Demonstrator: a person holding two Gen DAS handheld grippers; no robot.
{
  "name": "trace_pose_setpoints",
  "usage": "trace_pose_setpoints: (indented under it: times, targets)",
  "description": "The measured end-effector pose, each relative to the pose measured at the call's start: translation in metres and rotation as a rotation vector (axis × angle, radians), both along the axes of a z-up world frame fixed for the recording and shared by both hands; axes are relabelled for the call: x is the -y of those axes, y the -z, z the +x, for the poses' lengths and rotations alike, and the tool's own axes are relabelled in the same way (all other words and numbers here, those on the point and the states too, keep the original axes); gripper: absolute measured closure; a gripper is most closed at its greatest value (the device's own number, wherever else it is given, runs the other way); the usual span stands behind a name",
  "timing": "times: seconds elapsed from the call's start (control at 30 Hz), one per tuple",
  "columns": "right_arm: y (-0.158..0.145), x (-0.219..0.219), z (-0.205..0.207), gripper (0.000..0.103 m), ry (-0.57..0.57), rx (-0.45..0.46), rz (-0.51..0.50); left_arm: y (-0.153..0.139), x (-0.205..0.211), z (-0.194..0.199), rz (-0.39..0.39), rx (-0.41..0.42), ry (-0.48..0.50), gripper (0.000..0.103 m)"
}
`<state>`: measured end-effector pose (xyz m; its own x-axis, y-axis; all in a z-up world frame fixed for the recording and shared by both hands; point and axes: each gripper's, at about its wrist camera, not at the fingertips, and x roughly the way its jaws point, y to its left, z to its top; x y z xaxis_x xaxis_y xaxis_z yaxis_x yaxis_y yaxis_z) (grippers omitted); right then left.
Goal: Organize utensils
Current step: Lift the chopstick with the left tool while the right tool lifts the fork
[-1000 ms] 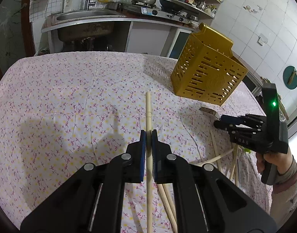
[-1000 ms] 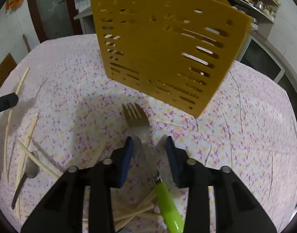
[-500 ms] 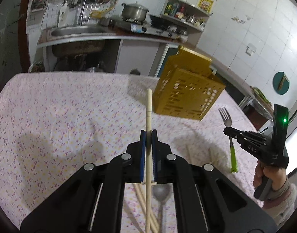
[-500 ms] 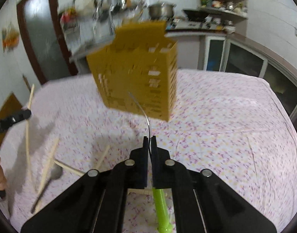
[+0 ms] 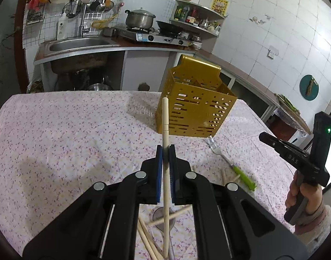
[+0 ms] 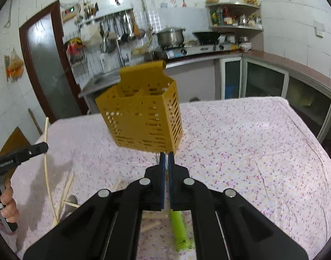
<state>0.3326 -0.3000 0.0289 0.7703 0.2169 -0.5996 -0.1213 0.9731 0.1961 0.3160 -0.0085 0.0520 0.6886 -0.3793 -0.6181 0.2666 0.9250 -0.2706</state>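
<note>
Plainly, the left tongs (image 5: 164, 151) pinched a light, stiff, likely slippery chopstick (image 5: 165, 117) near mid-length, above the worktop (image 5: 78, 130) before the yellow basket (image 5: 195, 108); the right tongs (image 6: 165, 158) were closed, empty, over the fallen fork (image 5: 243, 176)

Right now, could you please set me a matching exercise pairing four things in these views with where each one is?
Things:
1. fork
2. pot
3. yellow utensil holder
4. long chopstick

Places:
A. clamped in the left gripper
B. on the stove
C. lying loose on the tablecloth, beside the scattered chopsticks
D. standing on the table, at its far side

Pairs: 1-C, 2-B, 3-D, 4-A
</note>
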Motion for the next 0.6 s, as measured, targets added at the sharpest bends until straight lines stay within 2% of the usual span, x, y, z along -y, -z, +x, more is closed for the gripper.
trace_pose_setpoints:
  times: [0.07, 0.13, 0.27, 0.43, 0.53, 0.6]
  targets:
    - [0.012, -0.001, 0.012, 0.097, -0.031, -0.092, 0.014, 0.003, -0.002, 0.003, -0.012, -0.027, 0.0, 0.099]
    - [0.024, -0.009, 0.025, 0.097, -0.05, -0.138, -0.035, 0.005, -0.004, 0.004, -0.012, -0.031, -0.002, 0.099]
    - [0.037, -0.017, 0.051, 0.097, -0.095, -0.263, -0.061, 0.006, -0.005, 0.002, 0.001, -0.027, 0.007, 0.099]
    - [0.052, -0.034, 0.077, 0.097, -0.112, -0.422, -0.168, 0.008, -0.01, 0.007, -0.006, -0.044, 0.009, 0.098]
    - [0.058, -0.039, 0.085, 0.097, -0.111, -0.485, -0.22, 0.011, -0.012, 0.01, -0.008, -0.059, 0.011, 0.098]
    - [0.058, -0.041, 0.087, 0.096, -0.119, -0.514, -0.218, 0.011, -0.013, 0.01, -0.007, -0.059, 0.015, 0.098]
